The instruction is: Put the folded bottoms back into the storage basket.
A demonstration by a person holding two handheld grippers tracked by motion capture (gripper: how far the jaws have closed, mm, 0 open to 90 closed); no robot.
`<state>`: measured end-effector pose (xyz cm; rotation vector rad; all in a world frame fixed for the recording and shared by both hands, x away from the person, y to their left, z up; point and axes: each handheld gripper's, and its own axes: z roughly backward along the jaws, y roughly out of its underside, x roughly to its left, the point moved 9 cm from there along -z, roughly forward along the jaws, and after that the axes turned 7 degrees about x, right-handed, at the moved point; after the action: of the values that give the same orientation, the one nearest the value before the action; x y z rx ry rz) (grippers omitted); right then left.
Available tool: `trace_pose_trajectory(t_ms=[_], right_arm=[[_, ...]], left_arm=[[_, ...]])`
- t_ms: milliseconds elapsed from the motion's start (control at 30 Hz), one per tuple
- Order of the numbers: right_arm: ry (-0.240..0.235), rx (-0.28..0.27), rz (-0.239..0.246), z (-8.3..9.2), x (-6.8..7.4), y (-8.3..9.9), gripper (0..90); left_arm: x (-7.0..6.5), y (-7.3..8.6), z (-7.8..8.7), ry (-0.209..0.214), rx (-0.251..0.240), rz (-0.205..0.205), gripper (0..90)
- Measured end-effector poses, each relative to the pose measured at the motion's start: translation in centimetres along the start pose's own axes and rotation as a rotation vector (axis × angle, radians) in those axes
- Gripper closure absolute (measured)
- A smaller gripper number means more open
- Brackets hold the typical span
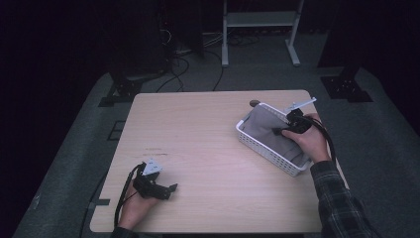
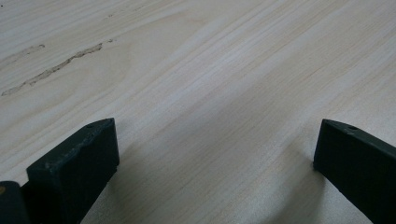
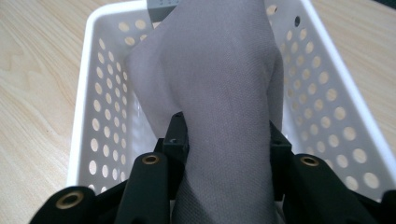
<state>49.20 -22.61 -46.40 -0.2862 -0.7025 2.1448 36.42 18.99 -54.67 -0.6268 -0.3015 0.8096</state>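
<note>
Lowering a grey woven cloth (image 3: 224,93) into a white perforated plastic basket (image 1: 267,151) at the right of the pale wooden counter (image 1: 208,134); right tool (image 3: 224,140) clamped on the cloth, over the basket. Left tool (image 2: 215,154) gaping, empty, resting on bare wood. Next, probably: loosen the clamp, lift clear without dragging cloth out. No legible writing or brand anywhere
</note>
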Motion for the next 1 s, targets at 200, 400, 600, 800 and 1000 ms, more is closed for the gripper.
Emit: trace_pose_trajectory(t_ms=[200,400,600,800,1000], right_arm=[[0.001,0.03,0.001,-0.7,0.0,0.4,61.3],[0.021,0.063,0.02,-1.5,0.1,0.6,58.7],[0.05,0.099,0.029,-2.4,-0.2,1.1,55.1],[0.056,0.122,0.036,-3.0,-0.2,1.4,48.4],[0.07,0.097,0.032,-1.9,-0.8,1.1,45.4]], left_arm=[[0.0,0.0,0.0,0.0,0.0,0.0,0.0],[0.0,0.0,0.0,0.0,0.0,0.0,0.0],[0.0,0.0,0.0,0.0,0.0,0.0,0.0],[0.0,0.0,0.0,0.0,0.0,0.0,0.0],[0.0,0.0,0.0,0.0,0.0,0.0,0.0]])
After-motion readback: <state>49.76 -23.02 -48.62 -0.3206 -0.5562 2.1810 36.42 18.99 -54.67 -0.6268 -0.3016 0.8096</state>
